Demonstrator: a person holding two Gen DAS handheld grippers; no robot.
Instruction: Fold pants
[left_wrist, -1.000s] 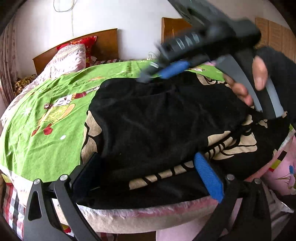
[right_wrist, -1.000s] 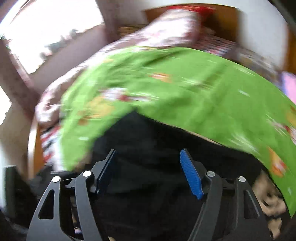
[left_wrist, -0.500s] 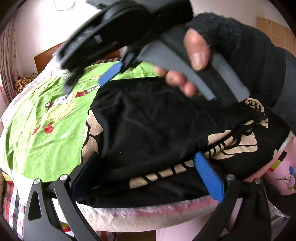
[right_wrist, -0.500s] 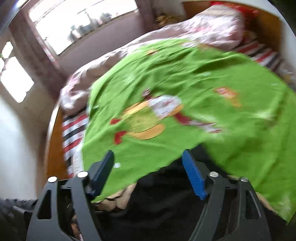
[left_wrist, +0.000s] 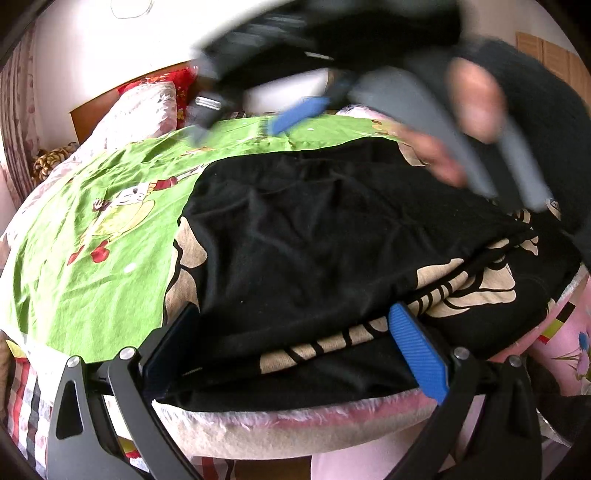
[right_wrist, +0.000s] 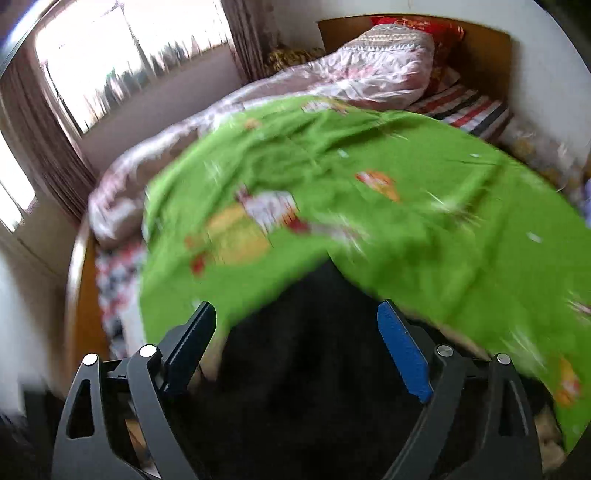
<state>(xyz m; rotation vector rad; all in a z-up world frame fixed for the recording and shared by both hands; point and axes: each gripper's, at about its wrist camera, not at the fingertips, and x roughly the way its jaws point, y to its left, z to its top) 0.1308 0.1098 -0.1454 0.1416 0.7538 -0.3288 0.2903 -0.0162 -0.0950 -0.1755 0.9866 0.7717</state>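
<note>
Left wrist view: the black pants, with their tan print, lie folded in a thick stack at the near edge of the bed, on the green cartoon sheet. The left tool sits at the stack's near edge, jaws spread wide with the cloth bulging between them; whether the pads actually press the fabric, I can't tell. Above, blurred, the right tool sweeps over the far side in a gloved hand, nothing in it.

Right wrist view: the right tool hangs over the dark cloth of the pants, its jaws have just been opening and stand wide, nothing pinched between them. Green sheet and a pale quilt beyond.

My read: a fold has just been laid down and released. Next move likely calls for the right tool to drop onto a free edge, close on it, and bring it across, or smooth the stack flat.
</note>
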